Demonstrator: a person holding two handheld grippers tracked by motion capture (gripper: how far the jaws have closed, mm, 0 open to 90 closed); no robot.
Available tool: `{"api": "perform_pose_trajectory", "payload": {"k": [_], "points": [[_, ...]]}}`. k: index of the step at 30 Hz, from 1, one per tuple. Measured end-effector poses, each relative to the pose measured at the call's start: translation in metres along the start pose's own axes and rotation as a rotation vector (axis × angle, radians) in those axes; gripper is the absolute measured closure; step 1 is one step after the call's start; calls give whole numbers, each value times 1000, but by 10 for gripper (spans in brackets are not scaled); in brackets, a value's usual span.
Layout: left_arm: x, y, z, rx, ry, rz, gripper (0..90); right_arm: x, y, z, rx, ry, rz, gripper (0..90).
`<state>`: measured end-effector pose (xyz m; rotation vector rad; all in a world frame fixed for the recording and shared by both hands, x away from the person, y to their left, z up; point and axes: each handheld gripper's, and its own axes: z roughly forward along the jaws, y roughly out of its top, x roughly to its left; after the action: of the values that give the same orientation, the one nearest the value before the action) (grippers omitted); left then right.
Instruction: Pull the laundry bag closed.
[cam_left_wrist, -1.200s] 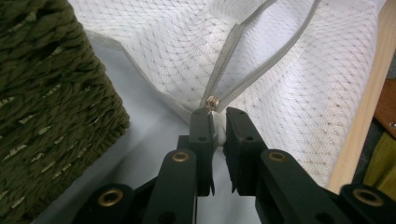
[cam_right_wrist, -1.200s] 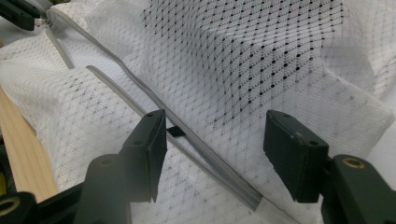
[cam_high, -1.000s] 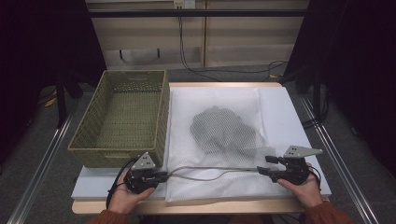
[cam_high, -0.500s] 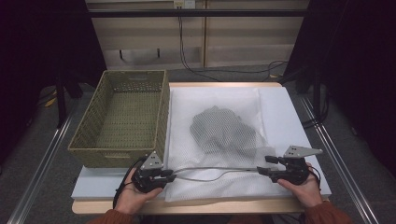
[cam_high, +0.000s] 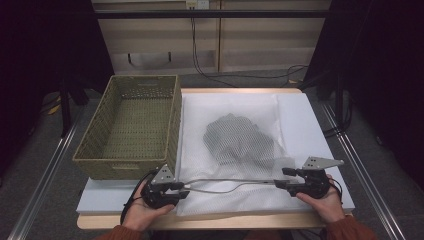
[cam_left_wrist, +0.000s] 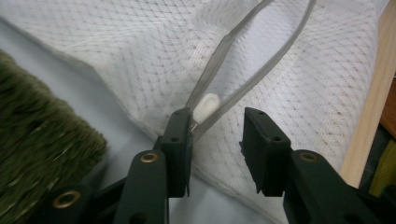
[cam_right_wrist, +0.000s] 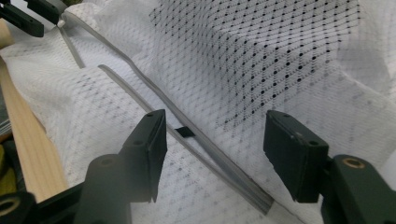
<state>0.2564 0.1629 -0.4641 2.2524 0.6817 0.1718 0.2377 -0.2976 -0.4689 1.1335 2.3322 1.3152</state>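
From the high view, a white mesh bag (cam_high: 235, 150) lies flat on a pale table (cam_high: 320, 120), with a crumpled grey garment (cam_high: 240, 140) showing through its netting near the middle. A grey zipper (cam_high: 225, 184) runs along the bag's near edge, parted into a long narrow loop. To the left stands a rectangular olive basket (cam_high: 130, 125) of coarse weave, its wall just beside the bag's left edge. The left gripper (cam_high: 181, 189) sits at the zipper's left end and the right gripper (cam_high: 280, 179) at its right end, each held in a hand at the table's near edge. In the left gripper view, the left gripper (cam_left_wrist: 217, 133) has just been opening: its jaws stand apart, and a small white zipper pull (cam_left_wrist: 206, 107) rests against the left jaw with the two grey zipper tapes forking away above it, nothing pinched. The mesh is fine, diamond-patterned and softly wrinkled. In the right gripper view, the right gripper (cam_right_wrist: 215, 140) stands wide and released, its jaws straddling the grey zipper strip (cam_right_wrist: 205, 144) without touching it; a small black tab (cam_right_wrist: 186, 132) sits on the strip, and dark fabric shades the netting beyond.
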Motion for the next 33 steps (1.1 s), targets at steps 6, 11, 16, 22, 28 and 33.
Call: {"api": "perform_pose_trajectory", "payload": {"k": [6, 11, 16, 22, 28, 33], "points": [[7, -13, -8, 13, 36, -42, 562, 4, 3, 4, 17, 50, -24, 473], [7, -13, -1, 33, 7, -43, 560, 11, 13, 8, 1, 55, -55, 532], [5, -10, 3, 45, 30, -35, 633, 23, 23, 22, -15, 98, -74, 508], [7, -9, 3, 53, 7, -59, 784, 45, 41, 49, 25, 163, -116, 466], [7, -7, 4, 58, -10, -59, 875, 70, 53, 79, 90, 236, -171, 450], [7, -8, 1, 58, -8, -66, 883, 84, 64, 94, 105, 307, -180, 464]]}}
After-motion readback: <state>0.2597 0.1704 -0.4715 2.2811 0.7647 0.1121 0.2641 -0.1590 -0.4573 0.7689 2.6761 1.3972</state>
